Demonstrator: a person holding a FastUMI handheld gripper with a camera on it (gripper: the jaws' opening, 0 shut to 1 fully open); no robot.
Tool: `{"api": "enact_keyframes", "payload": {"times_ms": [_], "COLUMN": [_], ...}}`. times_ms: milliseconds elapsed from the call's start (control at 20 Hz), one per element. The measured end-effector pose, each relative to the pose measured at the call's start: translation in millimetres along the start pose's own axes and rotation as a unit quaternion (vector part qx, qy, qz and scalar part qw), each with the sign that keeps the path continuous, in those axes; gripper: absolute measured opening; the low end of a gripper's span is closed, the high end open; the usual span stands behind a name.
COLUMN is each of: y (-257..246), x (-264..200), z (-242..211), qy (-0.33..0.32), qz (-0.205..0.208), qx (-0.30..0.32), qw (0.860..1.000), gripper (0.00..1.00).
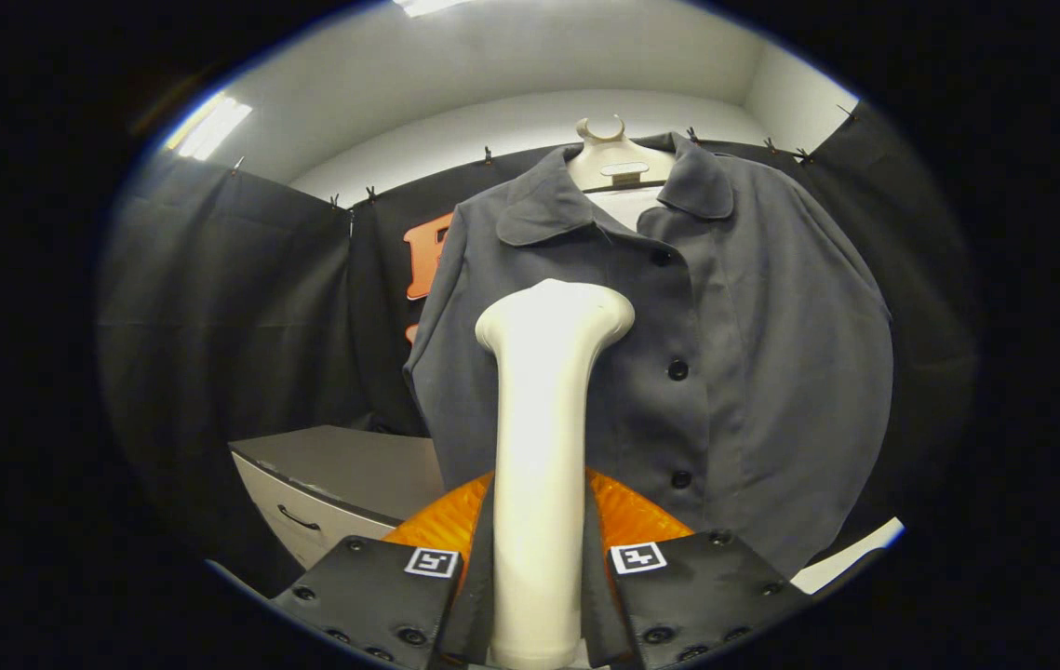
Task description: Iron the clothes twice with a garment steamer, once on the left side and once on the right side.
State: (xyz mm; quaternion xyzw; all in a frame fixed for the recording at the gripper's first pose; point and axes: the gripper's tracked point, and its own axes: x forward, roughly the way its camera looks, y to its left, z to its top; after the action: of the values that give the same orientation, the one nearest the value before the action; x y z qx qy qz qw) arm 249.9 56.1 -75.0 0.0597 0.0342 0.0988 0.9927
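Booth is draped in matte black cloth [222, 307] clipped up along the top edge, with a plain white wall and ceiling above it and a couple of strip lights [210, 126] glowing up there. Low down beside the fingers sits a cabinet [343, 484] with a flat grey top, a pale drawer front and a curved dark handle.

The gripper [539, 568] is pinching the garment steamer [543, 437], both fingers pressed against its smooth, off-white plastic handle. The handle rises straight up between them as a tall rounded column and flares into a wider, tilted head at the top. There's a ribbed, translucent orange part just behind the fingers at the base of the handle.

Right beyond the steamer head hangs the shirt [725, 372], a dark grey woven button-up with a flat collar and round black buttons [677, 369] down the front. It's on a cream mannequin-style hanger [618, 154] with a hooked top. The steamer head sits in front of the shirt's front panel; can't tell if it's actually touching the fabric.
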Motion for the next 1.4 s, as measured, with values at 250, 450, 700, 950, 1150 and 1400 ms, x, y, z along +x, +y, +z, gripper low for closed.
{"api": "enact_keyframes", "payload": {"times_ms": [250, 450, 700, 950, 1150, 1400], "y": [-3, 0, 1, -1, -3, -5], "x": [-10, -20, -30, -41, -51, -63], "z": [-17, -47, -73, -105, -133, -170], "qy": [0.012, 0.027, 0.042, 0.062, 0.078, 0.106], "qz": [-0.003, -0.002, -0.002, -0.006, -0.009, -0.013], "qx": [0.0, -0.008, -0.012, -0.007, -0.008, 0.0], "qw": [1.0, 1.0, 0.999, 0.998, 0.997, 0.994], "gripper": [0.45, 0.45, 0.45, 0.45, 0.46, 0.46]}}
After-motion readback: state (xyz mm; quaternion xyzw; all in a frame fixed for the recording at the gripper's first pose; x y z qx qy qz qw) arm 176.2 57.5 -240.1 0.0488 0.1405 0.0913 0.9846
